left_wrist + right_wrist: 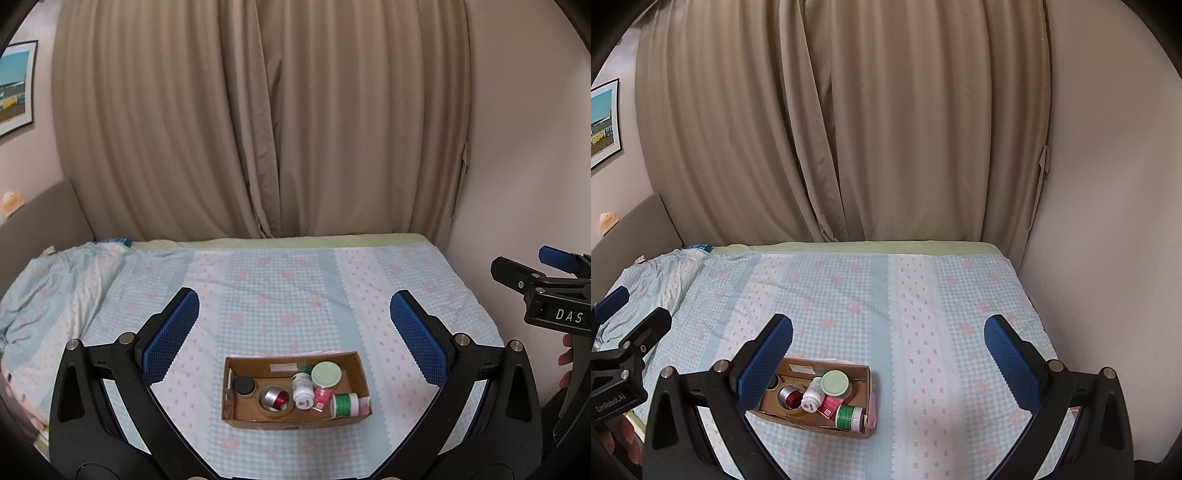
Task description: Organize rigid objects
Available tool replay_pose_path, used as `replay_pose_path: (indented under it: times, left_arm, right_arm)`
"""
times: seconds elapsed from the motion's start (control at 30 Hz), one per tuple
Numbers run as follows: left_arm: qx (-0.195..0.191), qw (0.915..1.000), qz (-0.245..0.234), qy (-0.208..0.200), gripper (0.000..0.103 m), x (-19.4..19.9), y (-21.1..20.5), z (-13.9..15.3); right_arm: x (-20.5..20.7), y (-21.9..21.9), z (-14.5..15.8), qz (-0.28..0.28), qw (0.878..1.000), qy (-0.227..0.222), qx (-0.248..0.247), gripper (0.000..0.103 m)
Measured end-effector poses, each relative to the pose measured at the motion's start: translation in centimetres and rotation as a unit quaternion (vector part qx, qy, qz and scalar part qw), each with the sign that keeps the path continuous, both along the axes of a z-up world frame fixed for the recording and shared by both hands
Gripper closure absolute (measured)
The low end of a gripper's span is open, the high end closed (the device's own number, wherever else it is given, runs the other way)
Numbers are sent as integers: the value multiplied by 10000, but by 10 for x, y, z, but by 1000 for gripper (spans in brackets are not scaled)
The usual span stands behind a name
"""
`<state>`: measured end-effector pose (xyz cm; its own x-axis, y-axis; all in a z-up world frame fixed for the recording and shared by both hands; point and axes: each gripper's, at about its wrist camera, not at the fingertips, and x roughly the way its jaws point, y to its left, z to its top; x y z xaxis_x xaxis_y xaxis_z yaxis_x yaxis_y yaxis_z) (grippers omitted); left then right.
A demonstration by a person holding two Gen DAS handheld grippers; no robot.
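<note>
A brown cardboard box (362,376) (864,391) lies on the bed. Inside it are a black-capped jar (243,385), a tape roll (276,400) with a red and silver thing in its hole, a white bottle (303,389) (812,397), a pale green lid (325,373) (834,382), a pink item (323,394) and a green-labelled jar (345,404) (849,416) on its side. My left gripper (295,317) hangs open above and behind the box, holding nothing. My right gripper (888,341) is open too, to the right of the box, its left finger (764,362) overlapping the box's left end.
The bed (280,288) has a light blue checked sheet with pink flowers. A rumpled quilt (62,280) lies at the far left. Beige curtains (258,122) hang behind, and a wall (1108,221) bounds the right side. A framed picture (14,85) hangs left.
</note>
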<state>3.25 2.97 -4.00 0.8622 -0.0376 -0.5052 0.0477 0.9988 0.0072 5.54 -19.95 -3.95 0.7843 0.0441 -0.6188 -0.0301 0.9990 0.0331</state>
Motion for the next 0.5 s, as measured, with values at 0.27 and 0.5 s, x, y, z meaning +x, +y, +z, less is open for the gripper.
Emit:
replay_pose_path:
  times: [0.27, 0.5]
  left_arm:
    - [10, 10000, -45, -29, 0, -1, -2, 3]
    - [46, 10000, -60, -38, 0, -4, -3, 2]
  right_arm:
    - [2, -2, 0, 8, 10000, 4, 17, 0]
    - [2, -2, 0, 8, 10000, 3, 20, 0]
